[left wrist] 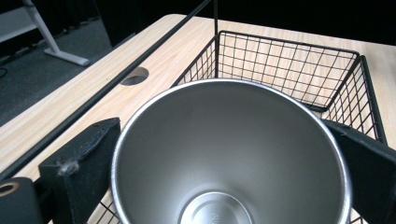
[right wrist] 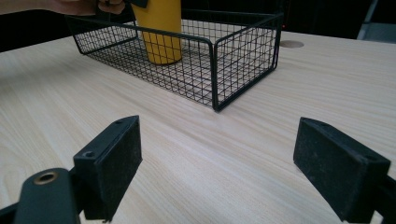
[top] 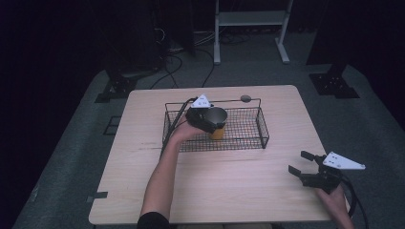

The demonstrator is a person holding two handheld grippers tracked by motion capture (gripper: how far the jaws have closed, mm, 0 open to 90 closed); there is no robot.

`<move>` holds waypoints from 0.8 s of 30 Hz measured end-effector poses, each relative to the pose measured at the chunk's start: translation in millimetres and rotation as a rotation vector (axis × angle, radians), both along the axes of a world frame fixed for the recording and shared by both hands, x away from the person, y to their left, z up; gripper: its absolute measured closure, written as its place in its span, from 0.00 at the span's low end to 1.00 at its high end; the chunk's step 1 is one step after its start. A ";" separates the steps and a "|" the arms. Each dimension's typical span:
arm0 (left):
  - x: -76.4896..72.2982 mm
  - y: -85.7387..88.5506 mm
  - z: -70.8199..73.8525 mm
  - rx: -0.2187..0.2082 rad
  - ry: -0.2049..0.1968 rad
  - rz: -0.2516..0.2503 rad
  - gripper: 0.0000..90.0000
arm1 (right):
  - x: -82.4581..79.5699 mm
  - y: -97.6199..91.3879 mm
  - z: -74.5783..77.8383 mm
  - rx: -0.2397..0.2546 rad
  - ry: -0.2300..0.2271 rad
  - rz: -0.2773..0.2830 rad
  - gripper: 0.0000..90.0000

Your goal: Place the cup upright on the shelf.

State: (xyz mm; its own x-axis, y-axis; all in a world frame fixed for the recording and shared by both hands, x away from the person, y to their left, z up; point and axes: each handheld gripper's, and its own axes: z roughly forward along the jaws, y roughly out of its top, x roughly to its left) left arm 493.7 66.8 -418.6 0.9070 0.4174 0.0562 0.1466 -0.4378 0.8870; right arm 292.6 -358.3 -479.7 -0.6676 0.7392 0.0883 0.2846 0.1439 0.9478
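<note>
The cup [top: 217, 121], yellow outside and steel inside, stands upright in the wire basket [top: 253, 136], clamped between the jaws of the left gripper [top: 206, 119], while the right gripper [top: 305, 167] hovers open well apart from the basket.

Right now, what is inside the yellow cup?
The cup, gripped by the left gripper in the wire basket, shows bare metal walls and bottom; the bottom's near edge is cropped.

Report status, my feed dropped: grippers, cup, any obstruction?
Left gripper shut on yellow cup, upright inside wire basket. Right gripper open, empty, over table. Nothing in the way.
</note>
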 end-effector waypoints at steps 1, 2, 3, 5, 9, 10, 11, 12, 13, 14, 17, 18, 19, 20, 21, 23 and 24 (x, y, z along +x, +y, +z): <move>0.0 -0.3 0.3 0.003 -0.002 -0.001 0.03 | 0.1 -0.1 0.0 -0.001 -0.001 0.000 0.16; -0.2 -0.5 0.6 -0.001 -0.003 0.002 0.02 | 0.1 -0.2 0.0 0.000 -0.001 0.000 0.16; -0.1 -0.4 1.1 0.000 -0.006 0.001 0.02 | 0.1 -0.2 0.0 0.000 -0.002 0.000 0.16; -0.5 -0.9 1.8 -0.007 -0.009 0.002 0.02 | 0.1 -0.3 0.0 0.000 -0.001 0.000 0.16; -0.7 -1.1 4.9 -0.021 -0.010 -0.003 0.02 | 0.3 -0.5 0.0 0.002 -0.001 -0.003 0.16; -0.9 -1.0 6.0 -0.019 -0.012 -0.007 0.02 | 0.4 -0.5 0.0 0.003 -0.001 -0.004 0.16; -1.4 -1.2 7.0 -0.021 -0.015 -0.009 0.02 | 0.5 -0.7 0.0 0.004 -0.001 -0.005 0.16; -1.6 -1.3 7.8 -0.022 -0.018 -0.012 0.02 | 0.6 -0.9 0.0 0.006 0.000 -0.005 0.16; -1.8 -1.7 8.8 -0.024 -0.017 -0.015 0.02 | 0.6 -1.1 0.0 0.007 0.000 -0.005 0.16; -1.7 -1.7 9.6 -0.019 -0.020 -0.018 0.02 | 0.6 -1.1 0.0 0.007 0.000 -0.005 0.16; -1.2 -2.4 12.1 -0.029 -0.024 -0.018 0.02 | 0.6 -0.7 -0.1 0.003 -0.002 -0.001 0.16; -1.4 -2.4 12.9 -0.034 -0.028 -0.021 0.02 | 0.5 -0.5 -0.1 0.001 -0.004 0.002 0.16; -1.8 -2.4 13.5 -0.036 -0.028 -0.024 0.02 | 0.5 -0.5 -0.2 -0.001 -0.006 0.004 0.16; -2.5 -2.5 14.1 -0.033 -0.030 -0.031 0.02 | 0.4 -0.6 -0.1 0.002 -0.005 0.005 0.16; -3.2 -2.5 15.1 -0.029 -0.037 -0.033 0.02 | 0.4 -1.0 -0.1 0.006 -0.005 0.005 0.16; -4.1 -1.0 17.6 -0.037 -0.044 -0.033 0.02 | 0.2 -1.4 0.0 0.010 -0.004 0.005 0.16; -4.4 -0.1 18.9 -0.041 -0.050 -0.030 0.02 | 0.2 -1.5 0.0 0.009 -0.004 0.004 0.16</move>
